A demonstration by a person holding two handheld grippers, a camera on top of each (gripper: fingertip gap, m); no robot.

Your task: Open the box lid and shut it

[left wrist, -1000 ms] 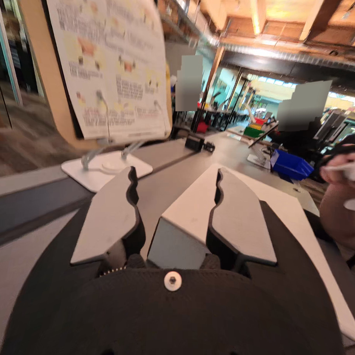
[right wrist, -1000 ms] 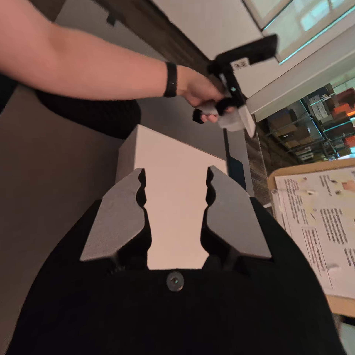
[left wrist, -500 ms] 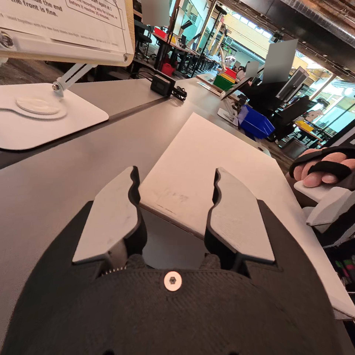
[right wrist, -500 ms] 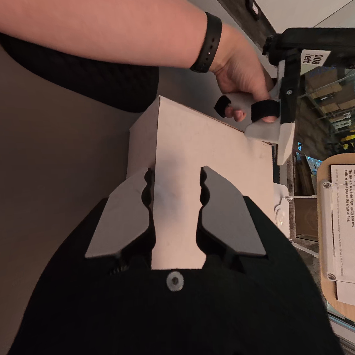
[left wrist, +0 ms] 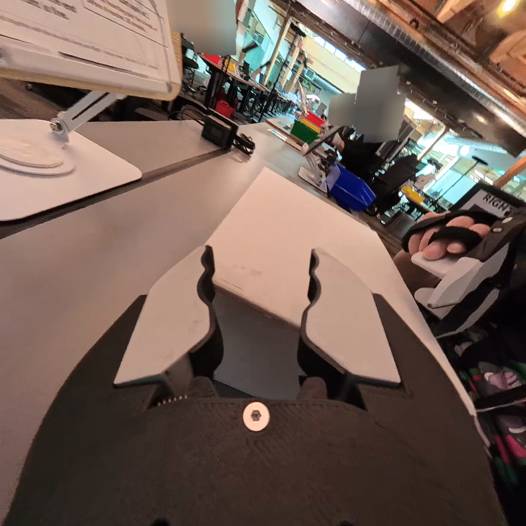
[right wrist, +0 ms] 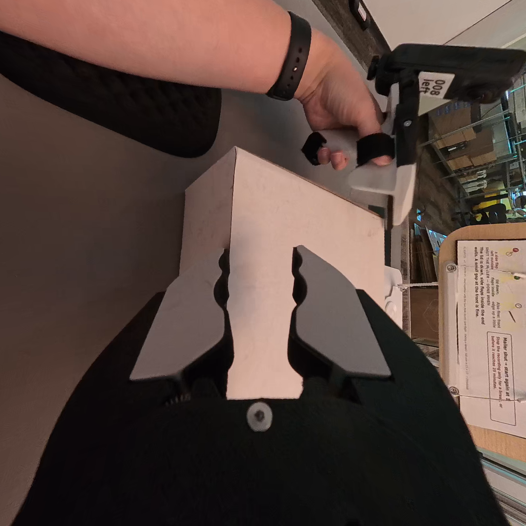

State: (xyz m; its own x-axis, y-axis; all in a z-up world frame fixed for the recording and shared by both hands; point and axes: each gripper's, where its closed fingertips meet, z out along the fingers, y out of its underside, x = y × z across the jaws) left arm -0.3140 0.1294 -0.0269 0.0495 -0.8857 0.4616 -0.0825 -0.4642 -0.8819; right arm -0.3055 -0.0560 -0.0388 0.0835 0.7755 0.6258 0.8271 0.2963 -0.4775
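Note:
A white cardboard box [left wrist: 284, 227] lies on the grey table [left wrist: 85, 270] with its lid down flat. My left gripper [left wrist: 260, 252] is open at the box's near corner, its fingers on either side of the lid's edge, not touching it. My right gripper [right wrist: 260, 249] is open with a narrow gap, low over the top of the box [right wrist: 299, 213], with its left finger along the top's long edge. Each view shows the other gripper in a hand at the opposite end: the right one [left wrist: 455, 270] and the left one [right wrist: 398, 185].
A document stand with a white base [left wrist: 42, 170] holds a printed sheet [right wrist: 484, 327] at the table's back. A small black device [left wrist: 216, 131] and a blue bin [left wrist: 350, 190] lie farther off. A forearm with a black wristband [right wrist: 170, 51] crosses above the box.
The left gripper has dropped and moved in to the box's near corner. The right gripper has moved closer over the box top and its jaws have narrowed. The box has not moved.

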